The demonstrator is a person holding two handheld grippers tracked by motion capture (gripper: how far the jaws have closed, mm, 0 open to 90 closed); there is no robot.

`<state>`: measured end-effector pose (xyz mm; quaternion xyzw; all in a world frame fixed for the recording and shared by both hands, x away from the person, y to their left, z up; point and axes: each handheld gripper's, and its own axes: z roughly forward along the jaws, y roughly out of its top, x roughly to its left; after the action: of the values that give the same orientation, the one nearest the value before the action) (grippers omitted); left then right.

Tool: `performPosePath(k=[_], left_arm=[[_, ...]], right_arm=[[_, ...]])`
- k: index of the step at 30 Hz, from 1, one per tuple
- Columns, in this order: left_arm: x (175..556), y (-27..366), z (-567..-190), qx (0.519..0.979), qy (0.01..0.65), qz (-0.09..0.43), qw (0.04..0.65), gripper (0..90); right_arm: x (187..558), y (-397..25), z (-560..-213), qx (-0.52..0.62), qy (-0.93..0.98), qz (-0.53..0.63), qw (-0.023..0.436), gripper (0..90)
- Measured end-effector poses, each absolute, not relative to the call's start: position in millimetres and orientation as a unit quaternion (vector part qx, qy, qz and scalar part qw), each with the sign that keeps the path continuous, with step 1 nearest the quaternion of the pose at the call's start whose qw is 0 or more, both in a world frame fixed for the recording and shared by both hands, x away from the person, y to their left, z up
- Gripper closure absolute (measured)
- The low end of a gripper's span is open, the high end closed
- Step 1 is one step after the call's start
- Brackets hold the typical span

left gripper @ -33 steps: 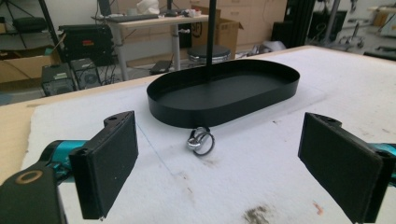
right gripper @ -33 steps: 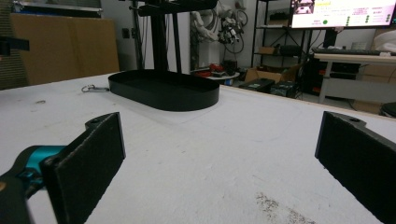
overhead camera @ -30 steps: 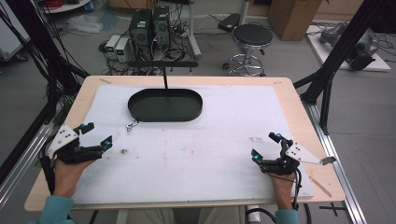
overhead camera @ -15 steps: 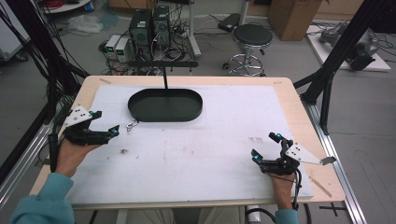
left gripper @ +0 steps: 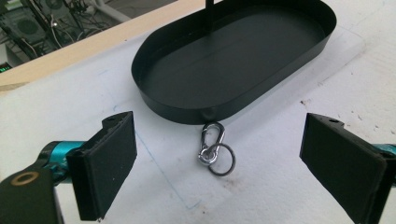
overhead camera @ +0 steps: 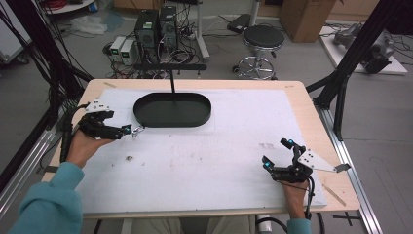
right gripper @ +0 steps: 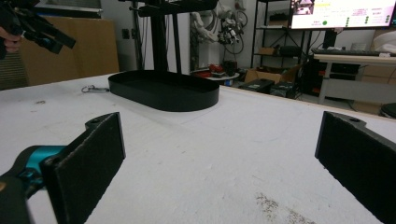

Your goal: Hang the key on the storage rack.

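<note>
Over at the left side of the table (overhead camera: pixel 302 105), the left gripper (overhead camera: pixel 127 129) has come forward from the near edge, where it sat a second ago, and now hangs just short of the small carabiner clip (left gripper: pixel 211 142) with its key ring (left gripper: pixel 223 160). That advance reads to me as the approach to a pick: the clip is the thing being gone after, and it has not been touched yet. It lies flat on the white mat (overhead camera: pixel 234 146), its upper end right against the outer wall of the black oval tray (overhead camera: pixel 206 113), the ring trailing toward the person. In the left gripper view the two black pads (left gripper: pixel 109 165) stand wide apart with the clip centred in the gap between them, so the tongs are spread and holding nothing. The left hand (overhead camera: pixel 83 146) carries the tool low and nearly level, nose pointed toward the tray, the teal sleeve (overhead camera: pixel 46 200) stretched out from the bottom corner. Because the clip sits hard against the tray wall, my guess is that the closing pinch will need care so a pad does not catch the rim. The right gripper (overhead camera: pixel 278 157) has not moved in that time: it rests at the near right of the mat, well apart from the clip, its jaws likewise wide and empty, pointed across the table toward the tray (right gripper: pixel 163 93).
</note>
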<state>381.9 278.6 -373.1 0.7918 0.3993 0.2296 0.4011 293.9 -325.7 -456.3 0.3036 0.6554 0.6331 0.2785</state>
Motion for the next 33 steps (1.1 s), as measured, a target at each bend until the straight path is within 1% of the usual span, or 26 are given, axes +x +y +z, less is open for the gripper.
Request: performPosePath(k=[5,17,24,27,33], left_arm=[[389.2,272.1,-380.9,0.808,0.403,0.215,0.371,11.4],[402.6,262.0,-400.3,0.83,0.414,0.194,0.318,11.3],[405.8,258.6,-406.5,0.837,0.416,0.189,0.303,11.4],[407.8,256.1,-410.5,0.839,0.419,0.175,0.3,11.8],[411.5,253.2,-417.0,0.84,0.425,0.18,0.285,12.9]], right_arm=[[293.7,-325.5,-456.4,0.305,0.655,0.633,0.278,0.9],[293.8,-325.6,-456.3,0.304,0.655,0.634,0.277,0.9],[294.5,-326.0,-456.4,0.302,0.654,0.634,0.28,0.9],[294.6,-326.1,-456.3,0.301,0.654,0.634,0.282,0.9],[293.8,-325.7,-456.4,0.305,0.655,0.634,0.277,0.9]])
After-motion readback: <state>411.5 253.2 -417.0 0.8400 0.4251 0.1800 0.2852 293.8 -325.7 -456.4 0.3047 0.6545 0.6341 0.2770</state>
